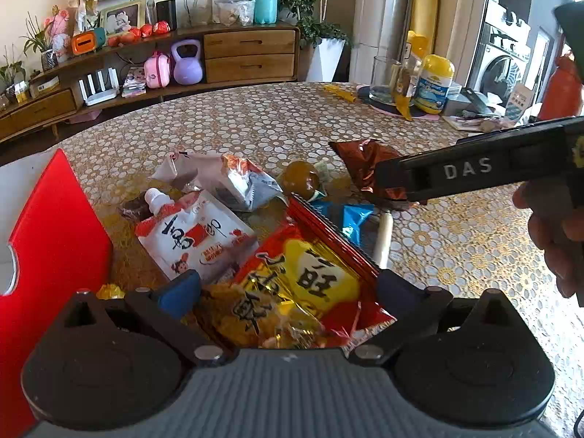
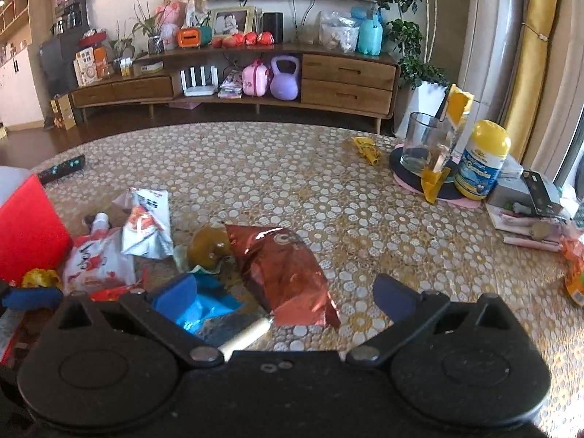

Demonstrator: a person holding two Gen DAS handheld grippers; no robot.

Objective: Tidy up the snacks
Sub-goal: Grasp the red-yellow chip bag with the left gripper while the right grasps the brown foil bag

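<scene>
Between our left gripper's [image 1: 288,288] wide jaws lies the red-and-yellow snack bag [image 1: 310,277], its near end hidden. Our right gripper [image 2: 284,292], also wide, hovers over the copper packet [image 2: 281,270] on the table [image 2: 292,168].

On the tabletop [image 2: 292,182] the snacks count out as follows: one large red-and-yellow bag [image 1: 310,284], one white spouted pouch [image 1: 193,237], one silver-and-white packet [image 1: 237,182], one copper-brown foil packet [image 2: 284,266], one blue wrapper [image 2: 204,310], one round brown sealed snack [image 2: 210,248], and one small yellow-wrapped piece [image 2: 40,277]. One pale stick [image 2: 248,335] lies among them. There is one red box [image 2: 29,233]. Toward the far right edge: one glass [image 2: 425,142], one yellow-capped bottle [image 2: 481,160].
</scene>
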